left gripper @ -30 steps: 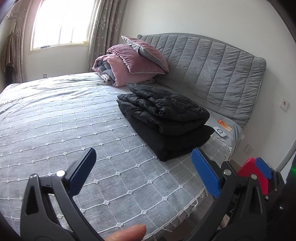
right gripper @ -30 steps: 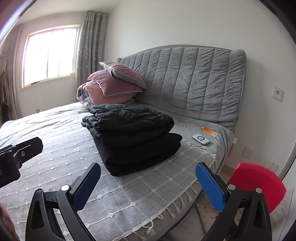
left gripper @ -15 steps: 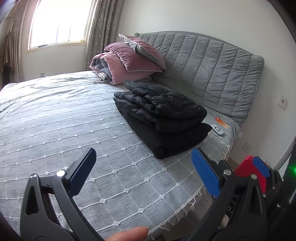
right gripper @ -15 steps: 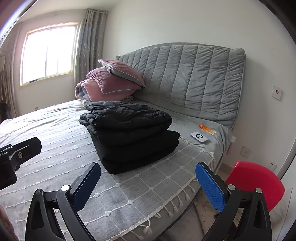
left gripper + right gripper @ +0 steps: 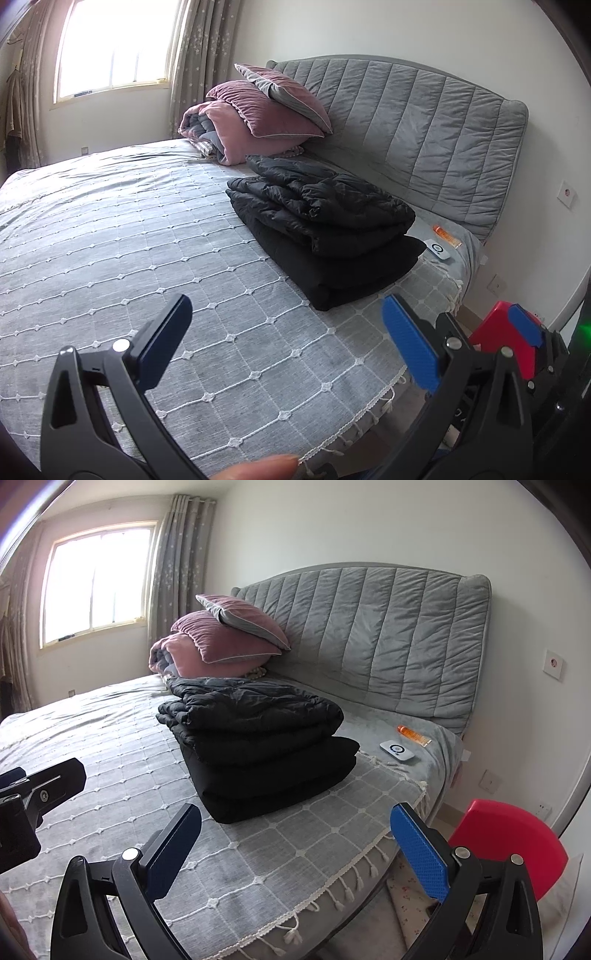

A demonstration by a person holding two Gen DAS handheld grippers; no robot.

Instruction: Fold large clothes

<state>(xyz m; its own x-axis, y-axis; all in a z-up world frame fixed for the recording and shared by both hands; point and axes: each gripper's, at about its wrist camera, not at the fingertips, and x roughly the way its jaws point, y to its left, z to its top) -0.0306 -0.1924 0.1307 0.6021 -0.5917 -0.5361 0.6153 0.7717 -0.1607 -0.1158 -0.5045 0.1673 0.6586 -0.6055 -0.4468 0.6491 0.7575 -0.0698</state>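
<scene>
Hovering above the near edge of the bed [image 5: 110, 236], the left gripper [image 5: 284, 332] had its blue-padded fingers [image 5: 408, 345] spread wide apart, nothing between them. The right gripper [image 5: 295, 843] likewise hung with its fingers [image 5: 419, 853] well apart and empty, over the fringed hem of the grey quilted bedspread [image 5: 288, 849]. The folded black clothes [image 5: 325, 225] sat stacked in a neat pile on the bed, toward the headboard [image 5: 417, 125] side, clear of both grippers. Pink pillows [image 5: 258, 110] were heaped behind the pile, against the headboard. A white device [image 5: 396, 751] and an orange tube [image 5: 413, 735] lay just beside the pile on the bed's far corner. A red stool [image 5: 509, 845] stood on the floor off the bed's edge. A fingertip [image 5: 258, 469] showed at the bottom of the left view.
</scene>
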